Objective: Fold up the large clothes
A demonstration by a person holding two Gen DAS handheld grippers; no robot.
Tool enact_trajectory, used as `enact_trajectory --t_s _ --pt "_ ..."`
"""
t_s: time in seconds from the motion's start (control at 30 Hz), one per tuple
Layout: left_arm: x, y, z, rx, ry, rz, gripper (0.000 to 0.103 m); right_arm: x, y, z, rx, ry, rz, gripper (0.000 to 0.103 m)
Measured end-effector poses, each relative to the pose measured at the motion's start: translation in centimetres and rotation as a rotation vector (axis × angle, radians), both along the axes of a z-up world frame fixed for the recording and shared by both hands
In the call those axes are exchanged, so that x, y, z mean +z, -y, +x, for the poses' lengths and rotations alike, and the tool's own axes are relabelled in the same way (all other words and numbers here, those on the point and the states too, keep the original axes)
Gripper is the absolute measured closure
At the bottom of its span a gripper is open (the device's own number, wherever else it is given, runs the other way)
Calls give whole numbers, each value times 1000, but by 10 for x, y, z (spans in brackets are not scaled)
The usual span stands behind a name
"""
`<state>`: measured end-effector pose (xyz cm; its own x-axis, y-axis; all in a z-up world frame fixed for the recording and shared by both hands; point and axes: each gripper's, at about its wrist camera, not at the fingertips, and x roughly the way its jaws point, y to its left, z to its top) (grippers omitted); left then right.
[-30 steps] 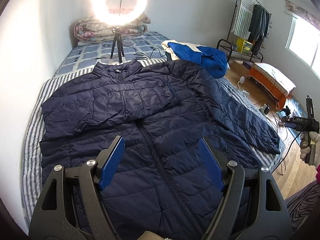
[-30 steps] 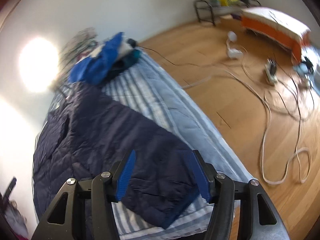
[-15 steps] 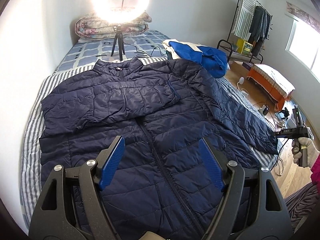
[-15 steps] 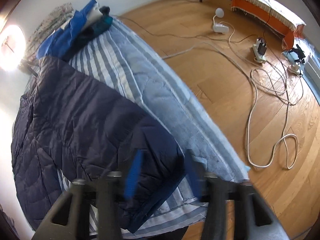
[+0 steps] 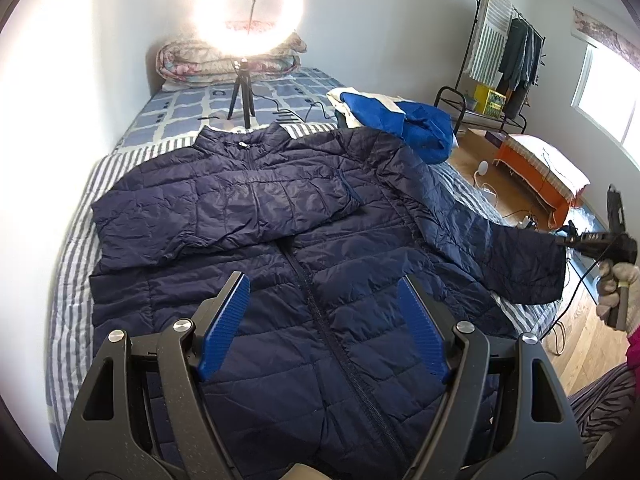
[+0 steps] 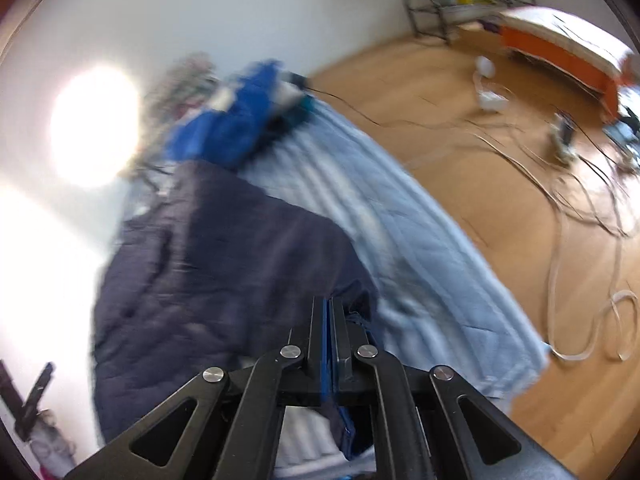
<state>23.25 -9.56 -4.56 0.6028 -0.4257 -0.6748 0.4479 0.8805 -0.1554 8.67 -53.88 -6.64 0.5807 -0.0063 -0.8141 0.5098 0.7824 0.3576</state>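
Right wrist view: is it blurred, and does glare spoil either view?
Right wrist view: motion-smeared, the jacket soft, the ring light a blown-out blob. Left wrist view: sharp, with glare only around the ring light.

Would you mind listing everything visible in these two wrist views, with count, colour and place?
puffer jacket: one, navy, spread front-up across the bed, one sleeve folded over the chest
striped sheet: one, blue and white, under the jacket
blue garment: one, royal blue with cream, heaped past the jacket's shoulder
ring light: one, lit white, on a black tripod at the bed's far end
folded quilts: a floral stack against the wall
clothes rack: one, black, with hanging clothes, far corner
orange bench: one, on the wooden floor by the window
cables: several, pale, looped on the floor
left gripper: black with blue pads, open above the jacket's hem
right gripper: black, shut on the outstretched sleeve's cuff
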Motion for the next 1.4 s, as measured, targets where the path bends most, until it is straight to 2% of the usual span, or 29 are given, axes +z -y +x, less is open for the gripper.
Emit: enact_trajectory --t_s 0.17,0.37,0.53,0.77,0.8,0.87,0.9,0.93,0.97,1.07,1.17,1.27,1.4 --pt "4 -16 -4 29 27 -2 24 28 -55 32 116 98 21 103" --pt "-5 -45 5 78 -17 -37 24 40 -125 85 252 164 72 103" --pt "-7 -66 12 125 -39 -77 24 27 -185 130 376 161 101 103" --pt "-18 -73 19 149 -71 -76 24 -23 -255 178 511 103 117 103" --pt "-20 -70 20 145 -78 -71 24 -27 -257 180 518 98 124 103" --pt "-25 -66 21 135 -89 -66 24 -38 -260 184 563 91 197 97" --pt "-28 -62 22 127 -98 -64 24 -39 -257 186 573 83 212 90" --pt "-30 -58 23 120 -107 -66 24 -37 -258 187 581 83 220 68" --pt "-32 -53 24 108 -119 -72 24 -31 -255 186 583 97 216 65" --pt "-39 -38 27 64 -163 -99 24 -10 -246 183 578 156 174 65" --pt "-49 -12 31 7 -216 -122 24 6 -230 175 544 198 180 65" --pt "-66 16 42 -33 -296 -156 24 18 -212 167 501 210 142 64" --pt "-96 51 63 -55 -392 -149 24 31 -185 151 452 214 86 63"
